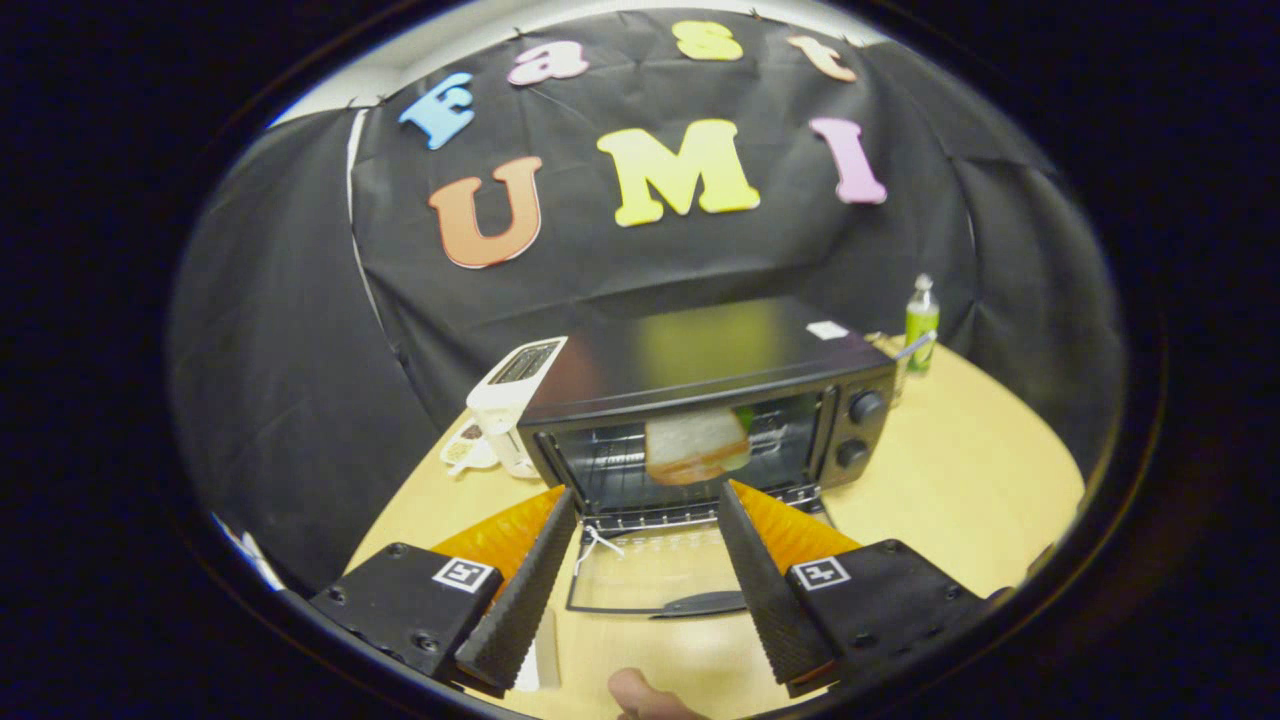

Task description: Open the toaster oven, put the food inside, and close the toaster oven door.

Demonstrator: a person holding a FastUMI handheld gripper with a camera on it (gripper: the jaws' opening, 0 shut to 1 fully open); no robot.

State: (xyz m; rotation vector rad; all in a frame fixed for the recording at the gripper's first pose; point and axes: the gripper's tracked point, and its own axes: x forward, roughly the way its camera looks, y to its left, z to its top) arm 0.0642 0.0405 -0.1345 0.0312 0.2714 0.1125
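Black toaster oven (700,400) open, sandwich (697,446) already on rack inside, gripper (648,520) fingers spread empty above lowered door (650,580); next, best to hook under handle (700,603), lift squarely.

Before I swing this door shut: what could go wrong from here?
1. The claw is open and holds nothing; the door lies flat between its fingers, so its handle may slip when lifted.
2. The sandwich sits near the oven mouth; the door might press on it.
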